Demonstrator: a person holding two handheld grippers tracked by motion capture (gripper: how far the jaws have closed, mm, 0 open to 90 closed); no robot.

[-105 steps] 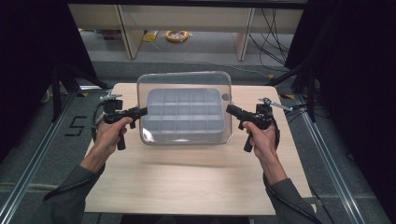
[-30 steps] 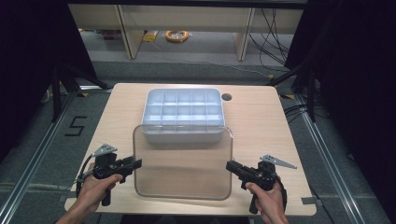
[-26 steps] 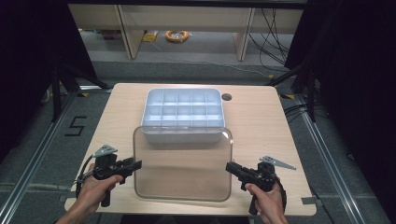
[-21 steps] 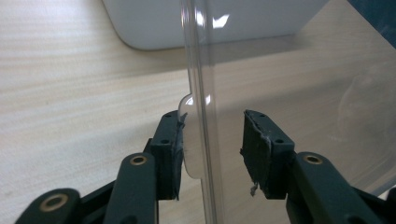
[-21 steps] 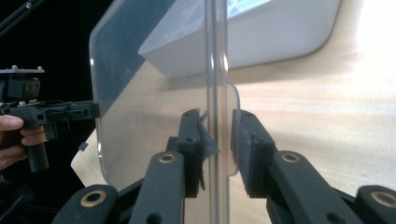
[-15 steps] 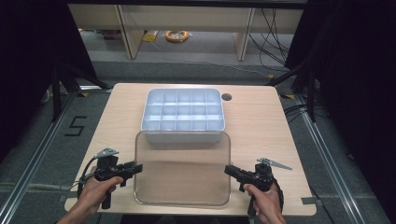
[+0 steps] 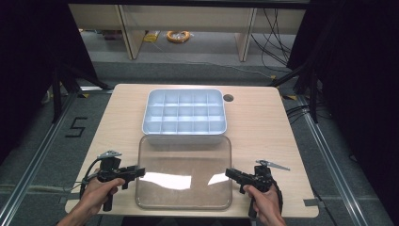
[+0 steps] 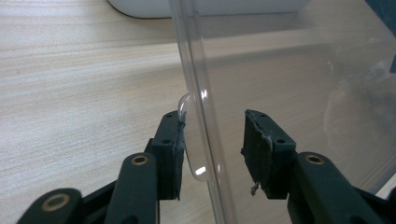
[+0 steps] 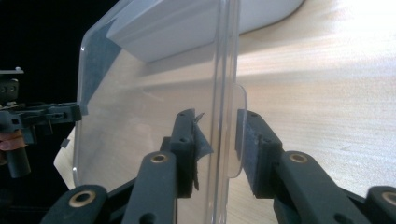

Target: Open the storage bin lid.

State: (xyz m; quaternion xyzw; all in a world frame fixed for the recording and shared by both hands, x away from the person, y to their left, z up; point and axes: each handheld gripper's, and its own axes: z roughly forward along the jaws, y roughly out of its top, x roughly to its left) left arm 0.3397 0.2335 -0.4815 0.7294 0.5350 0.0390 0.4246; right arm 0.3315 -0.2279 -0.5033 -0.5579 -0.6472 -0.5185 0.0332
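On one wooden bench (image 7: 259, 127) there are two things: one white tray (image 7: 184, 138) and one clear lid (image 7: 183, 160). The tray has fifteen compartments, in three rows of five, and stands at the far half of the bench. The lid lies flat just in front of the tray, near the person's edge.

The person's two hands each hold one claw. The left claw (image 7: 139, 172) is at the left edge of the lid and is pressed together on it, with the small tab of the lid against one pad. The right claw (image 7: 228, 173) is at the right edge. Its jaws have just been opening, and the pads now stand slightly apart from the lid's rim and tab, which are between them.
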